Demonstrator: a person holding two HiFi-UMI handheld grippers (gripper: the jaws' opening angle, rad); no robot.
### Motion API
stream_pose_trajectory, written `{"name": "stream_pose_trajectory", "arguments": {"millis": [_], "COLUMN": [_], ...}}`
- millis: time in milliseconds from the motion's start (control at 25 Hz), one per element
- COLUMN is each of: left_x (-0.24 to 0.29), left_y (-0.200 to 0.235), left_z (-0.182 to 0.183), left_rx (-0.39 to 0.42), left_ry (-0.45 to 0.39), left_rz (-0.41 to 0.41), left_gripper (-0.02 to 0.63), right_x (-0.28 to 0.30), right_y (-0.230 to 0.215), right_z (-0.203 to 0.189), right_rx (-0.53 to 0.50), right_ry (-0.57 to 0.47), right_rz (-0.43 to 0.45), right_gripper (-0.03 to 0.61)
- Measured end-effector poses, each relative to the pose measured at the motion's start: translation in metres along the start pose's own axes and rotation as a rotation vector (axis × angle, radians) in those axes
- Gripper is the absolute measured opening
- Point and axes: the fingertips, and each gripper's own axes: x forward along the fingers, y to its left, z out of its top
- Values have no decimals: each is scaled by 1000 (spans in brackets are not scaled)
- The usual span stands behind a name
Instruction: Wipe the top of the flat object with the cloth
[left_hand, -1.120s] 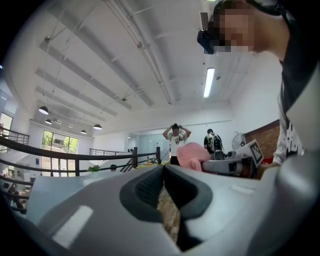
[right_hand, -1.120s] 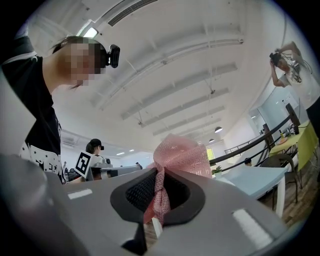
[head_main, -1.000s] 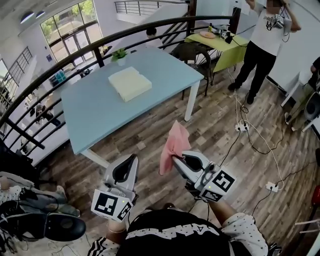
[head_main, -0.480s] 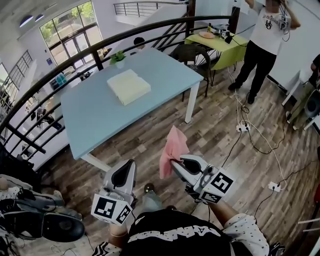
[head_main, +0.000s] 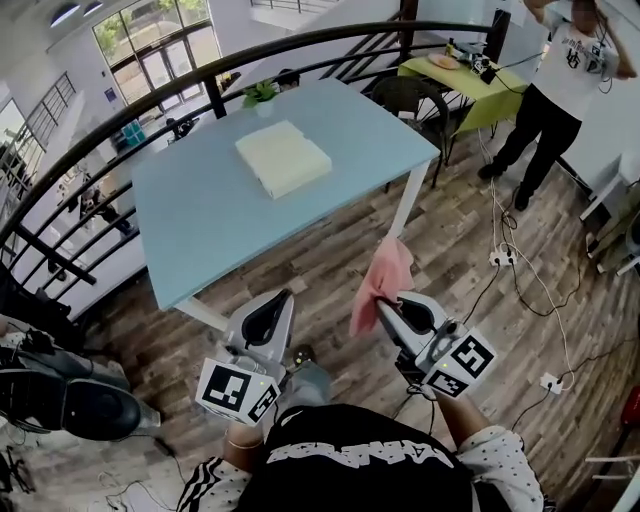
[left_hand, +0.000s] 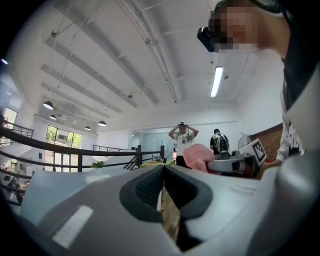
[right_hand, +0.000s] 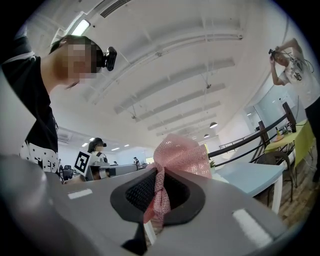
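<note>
A wood-plank floor (head_main: 330, 265) runs under a light blue table (head_main: 190, 225) that stands against a dark curved railing (head_main: 120, 105), with tall windows beyond it. The flat object (head_main: 283, 158), a pale cream square pad, lies flat on the far half of the table, near a small potted plant (head_main: 260, 92) at the far edge. It is well apart from both grippers, which are held over the floor short of the table's near edge. The right gripper (head_main: 385, 308) has its jaws clamped on the cloth (head_main: 380, 283), a pink mesh piece; in the right gripper view a twisted strand of it runs down between the dark pads while the bunched rest stands above the jaw tips (in the head view it rises past the tips on the table side). From this gripper the pad sits ahead and to the left, with the table's front edge, one white leg (head_main: 405, 205) and a stretch of bare tabletop between. The left gripper (head_main: 283, 298) is pressed closed with nothing in it, only a thin slit showing between its pads in the left gripper view, and it hangs just beside the right one, nearer the table's front edge. Off to the right stand a dark chair (head_main: 405, 100) and a green-covered table (head_main: 462, 78) with small items on it. A person (head_main: 560, 85) stands there with both arms raised, and white cables (head_main: 520, 265) trail across the floor.
</note>
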Motion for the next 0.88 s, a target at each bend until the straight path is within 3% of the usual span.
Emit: {"name": "stream_pose_trajectory", "arguments": {"millis": [560,880], "left_x": [52,89], "left_y": [118,168], "left_z": [-27,-31], "left_rx": [-75,-53], "left_ry": [-12,22], "left_rz": [18,-17], "left_gripper": [0,0], "right_x": [129,192], "right_y": [-45,-80], "right_z": [-26,-27], "right_rx": [15,12], "right_ry": [62,89], "right_rz": [66,69], "right_gripper": [25,25]}}
